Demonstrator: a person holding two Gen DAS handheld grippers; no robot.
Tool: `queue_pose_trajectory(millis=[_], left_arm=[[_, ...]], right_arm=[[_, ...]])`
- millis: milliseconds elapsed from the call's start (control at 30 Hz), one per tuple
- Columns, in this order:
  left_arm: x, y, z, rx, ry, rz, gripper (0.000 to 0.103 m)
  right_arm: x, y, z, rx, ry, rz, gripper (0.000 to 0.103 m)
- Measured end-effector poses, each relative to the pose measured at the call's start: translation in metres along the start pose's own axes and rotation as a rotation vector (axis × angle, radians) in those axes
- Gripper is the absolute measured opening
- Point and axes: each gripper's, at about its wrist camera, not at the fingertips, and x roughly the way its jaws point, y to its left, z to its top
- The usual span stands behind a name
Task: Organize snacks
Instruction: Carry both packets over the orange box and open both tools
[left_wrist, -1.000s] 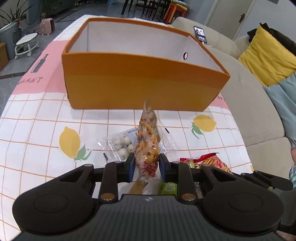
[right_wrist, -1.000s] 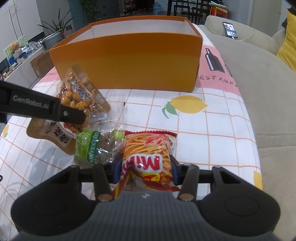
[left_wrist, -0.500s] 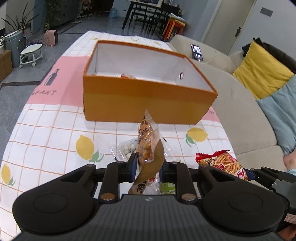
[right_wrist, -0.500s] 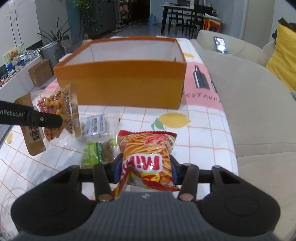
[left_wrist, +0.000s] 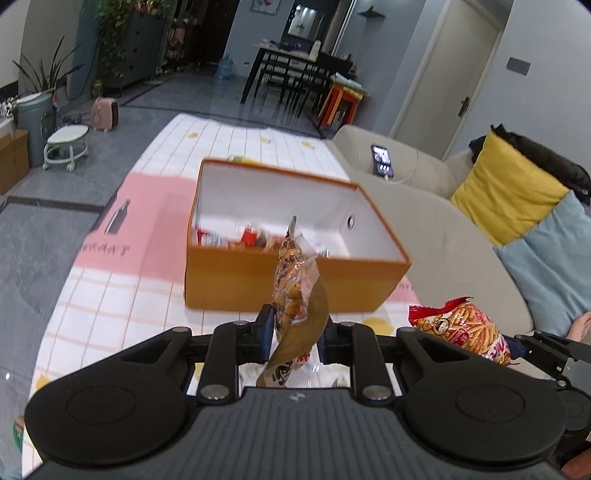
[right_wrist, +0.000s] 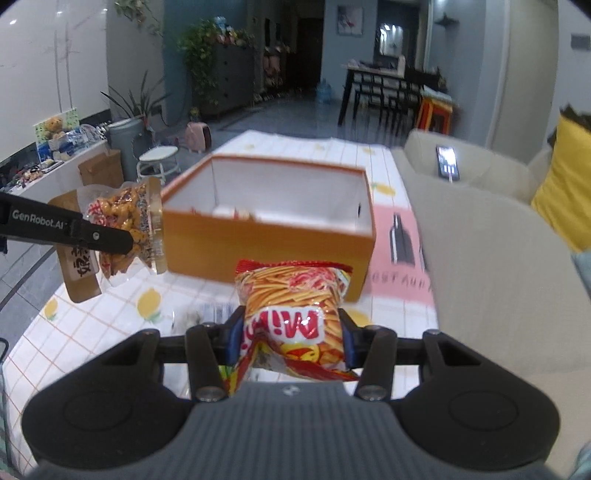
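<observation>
- Left wrist view: the left gripper (left_wrist: 292, 334) is clamped on a clear bag of fried snacks (left_wrist: 295, 291) with a brown header, held edge-on in the air, nearer the camera than the orange box (left_wrist: 258, 277).
- The orange box stands open on the lemon-print tablecloth (left_wrist: 122, 295); a few wrapped snacks (left_wrist: 251, 236) lie inside against its near wall.
- Right of the box, the red bag of snack sticks (left_wrist: 461, 328) hangs in the right gripper.
- Right wrist view: the right gripper (right_wrist: 291, 336) is closed on the red bag of snack sticks (right_wrist: 291, 295), raised in front of the box's near right corner.
- A beige sofa (right_wrist: 491, 258) runs along the box's right side.
</observation>
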Motion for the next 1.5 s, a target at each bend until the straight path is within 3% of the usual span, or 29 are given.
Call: queue_pose_trajectory(millis=[267,600,833,1000,1333,1500], left_arm=[[0.005,-0.01,0.046,0.047,-0.055,-0.029,0.025],[0.039,-0.009,0.096,0.063,-0.066,-0.041,0.025],[0.088,-0.001,0.121,0.034,0.002,-0.056,0.025],[0.135,-0.003,0.127,0.019,0.08,-0.075,0.025],[0.223,0.005,0.11,-0.04,0.255,-0.08,0.025],[0.252,0.011,0.106,-0.083,0.327,-0.065,0.025]], right_arm=[[-0.002,-0.012,0.052,-0.049,-0.077,0.03,0.047],[0.039,-0.032,0.116,-0.087,-0.118,0.05,0.047],[0.104,-0.047,0.146,-0.06,-0.025,0.084,0.047],[0.158,-0.052,0.157,-0.119,0.057,0.081,0.047],[0.254,-0.06,0.145,-0.25,0.247,0.072,0.047],[0.282,-0.061,0.142,-0.273,0.303,0.072,0.047]])
